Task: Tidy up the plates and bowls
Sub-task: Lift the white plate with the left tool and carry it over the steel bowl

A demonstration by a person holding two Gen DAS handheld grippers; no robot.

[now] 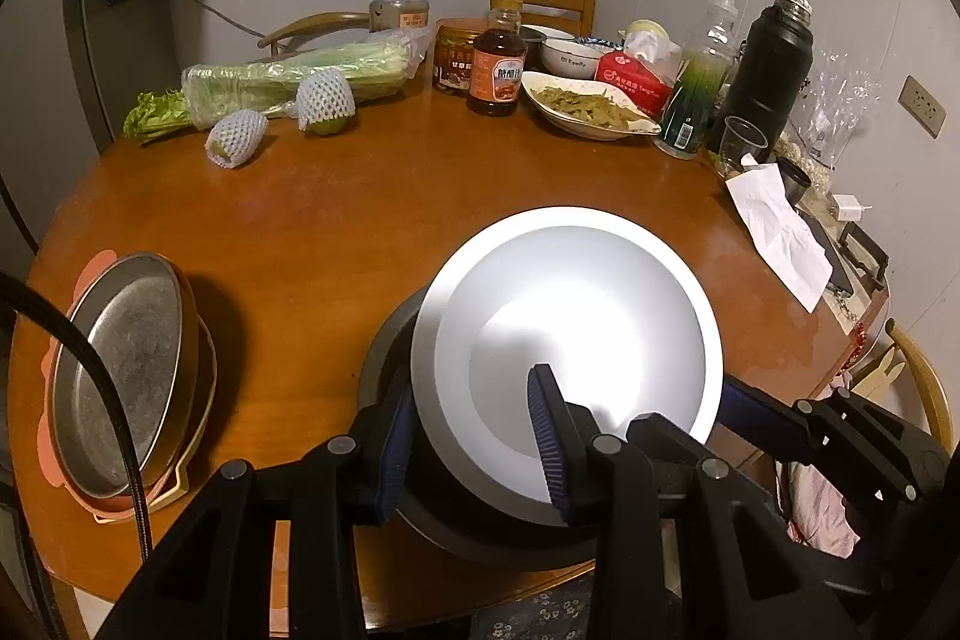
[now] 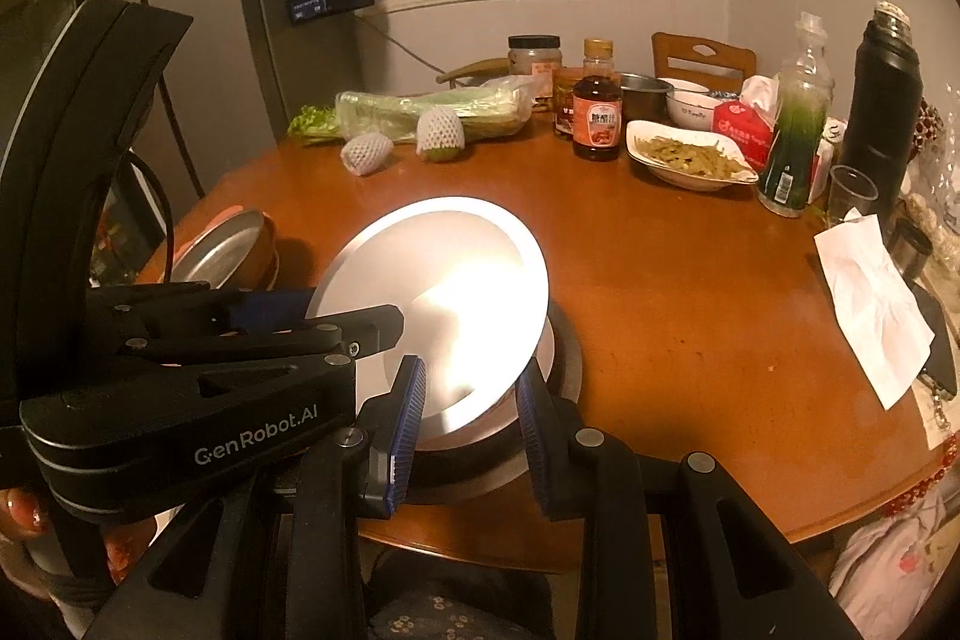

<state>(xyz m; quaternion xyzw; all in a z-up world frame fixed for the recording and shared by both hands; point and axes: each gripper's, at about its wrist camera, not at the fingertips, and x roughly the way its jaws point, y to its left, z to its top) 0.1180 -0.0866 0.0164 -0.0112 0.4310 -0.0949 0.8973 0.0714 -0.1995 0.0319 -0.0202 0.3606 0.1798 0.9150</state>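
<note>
Bare tabletop (image 1: 336, 220) before clutter

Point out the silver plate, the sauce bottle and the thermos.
silver plate (image 1: 600, 280), left wrist view, upper inner surface.
sauce bottle (image 1: 497, 82), left wrist view, orange label.
thermos (image 2: 885, 112), right wrist view, middle of black body.

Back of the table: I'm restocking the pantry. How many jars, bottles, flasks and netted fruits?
Jars: 2, black-lidded jar, pickle jar
Bottles: 2, sauce bottle, green-drink bottle
Flasks: 1, black flask
Netted fruits: 2, left fruit, right fruit
Total: 7
</note>
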